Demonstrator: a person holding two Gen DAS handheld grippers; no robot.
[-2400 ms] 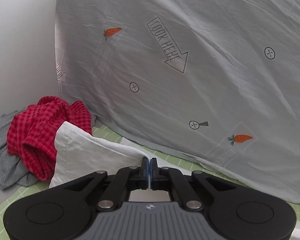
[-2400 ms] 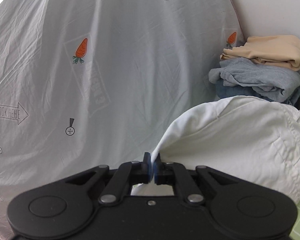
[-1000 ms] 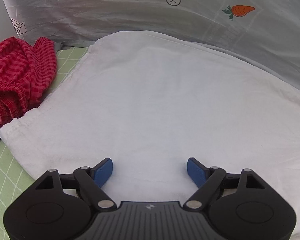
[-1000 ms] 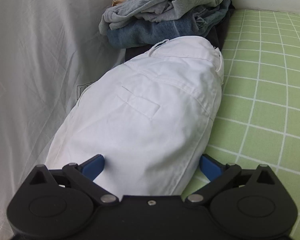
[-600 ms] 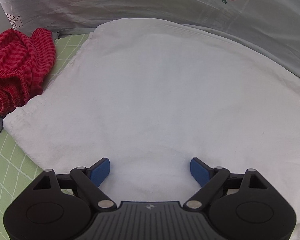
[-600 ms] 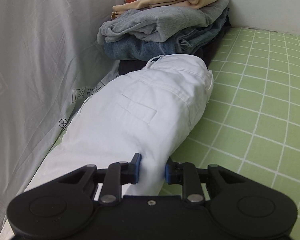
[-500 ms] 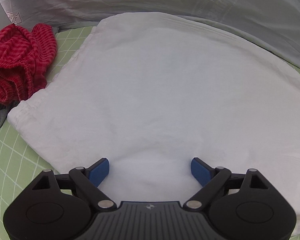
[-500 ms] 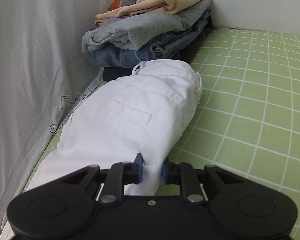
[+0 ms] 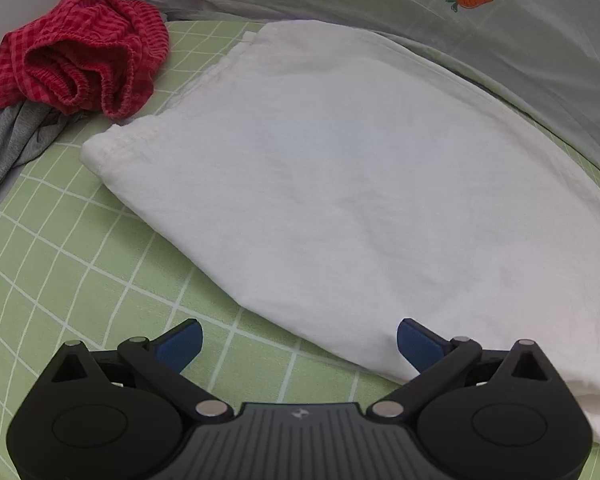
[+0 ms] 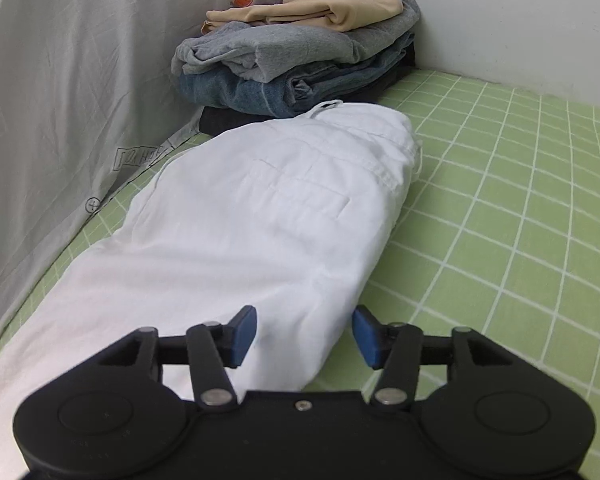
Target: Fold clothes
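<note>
A green checked mat (image 10: 520,208) lies under both grippers. One pair of white trousers (image 10: 260,220), folded lengthwise, stretches ahead of the right gripper (image 10: 304,334), waistband at the far end by one stack of four folded garments (image 10: 296,52). The left gripper (image 9: 298,344) gapes wide, empty; the right is part open, straddling the trousers' edge. One red checked garment (image 9: 80,48) lies ahead-left.

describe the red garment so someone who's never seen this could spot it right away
On the green checked mat, look past the white trousers to the far left corner. The red checked garment sits crumpled on grey cloth, the only red, unfolded piece.
</note>
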